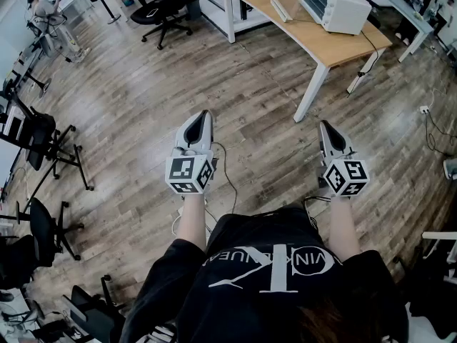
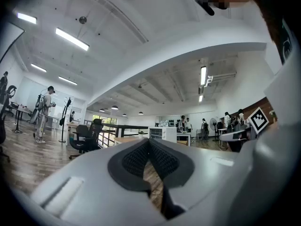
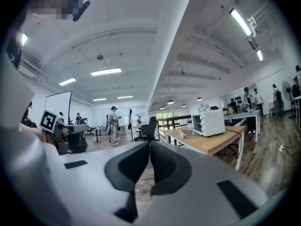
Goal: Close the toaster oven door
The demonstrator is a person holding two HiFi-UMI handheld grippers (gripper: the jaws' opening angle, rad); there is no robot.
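Observation:
The white toaster oven (image 1: pixel 334 3) stands on a wooden table (image 1: pixel 335 45) at the far upper right, its glass front facing left. In the right gripper view the toaster oven (image 3: pixel 209 122) shows far off to the right; its door looks upright, though it is too distant to be sure. My left gripper (image 1: pixel 203 118) and right gripper (image 1: pixel 325 126) hang over the wood floor, well short of the table. Each one's jaws are pressed together with nothing between them. The left gripper (image 2: pixel 149 143) and the right gripper (image 3: pixel 150 145) show their dark pads touching.
A flat pale object (image 1: pixel 279 8) lies on the table left of the oven. White table legs (image 1: pixel 310 93) stand between me and the oven. A black office chair (image 1: pixel 163 10) sits at the far centre, more chairs (image 1: pixel 44 143) at left. A cable (image 1: pixel 229 179) runs across the floor.

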